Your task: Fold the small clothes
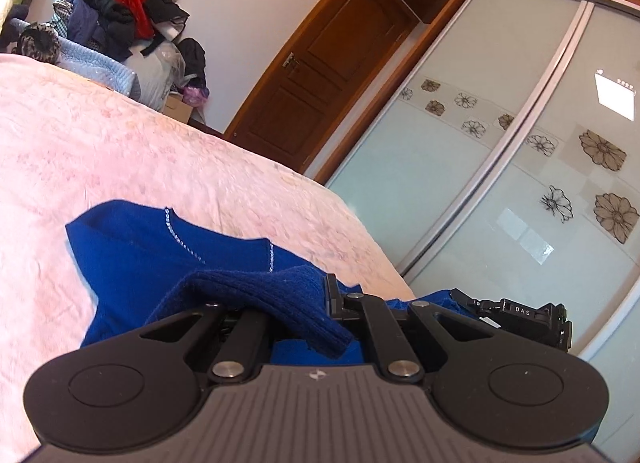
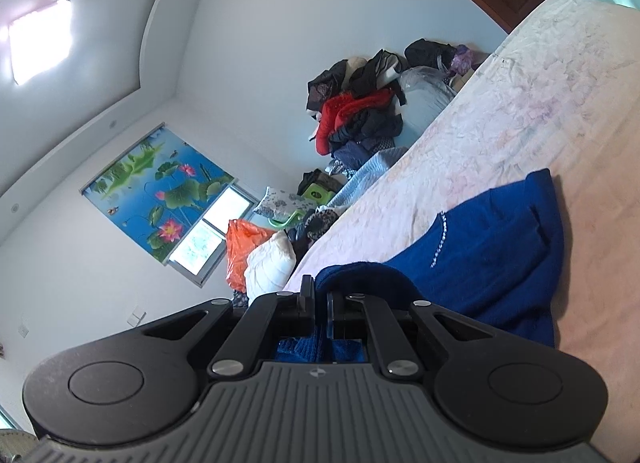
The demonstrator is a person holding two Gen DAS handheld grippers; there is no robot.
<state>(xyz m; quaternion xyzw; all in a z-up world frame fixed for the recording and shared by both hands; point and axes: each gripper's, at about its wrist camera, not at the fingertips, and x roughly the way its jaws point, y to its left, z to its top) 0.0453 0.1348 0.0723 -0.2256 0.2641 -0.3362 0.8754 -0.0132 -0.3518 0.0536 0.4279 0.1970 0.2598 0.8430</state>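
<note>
Two hand-held grippers grip the same blue knit garment (image 1: pixel 168 255) over a bed covered by a pale pink spread (image 1: pixel 120 151). In the left wrist view, the left hand-held gripper (image 1: pixel 298 313) is clenched on a thick ribbed fold of the blue knit, which bunches across its linkage and hides the left finger; only the right finger (image 1: pixel 331 297) shows clearly, so the exact pinch point is hard to make out. Beyond it the rest of the garment lies spread on the bed, with a line of small sparkling beads (image 1: pixel 176 231) running along an edge. At the right of this view a part of the other black gripper (image 1: pixel 532 317) appears near the bed's edge.

In the right wrist view, the right hand-held gripper (image 2: pixel 318 305) has its fingers drawn close together on a rolled edge of the blue garment (image 2: pixel 492 247), which arches over the fingertips and trails onto the bed (image 2: pixel 520 103).

A heap of clothes (image 1: pixel 116 11), red and dark pieces among them, sits past the far side of the bed against the wall. A wooden door (image 1: pixel 320 75) and a sliding wardrobe with flower-patterned panels (image 1: pixel 500 143) stand behind. A lotus-print blind (image 2: pixel 156 195) hangs over a window.
</note>
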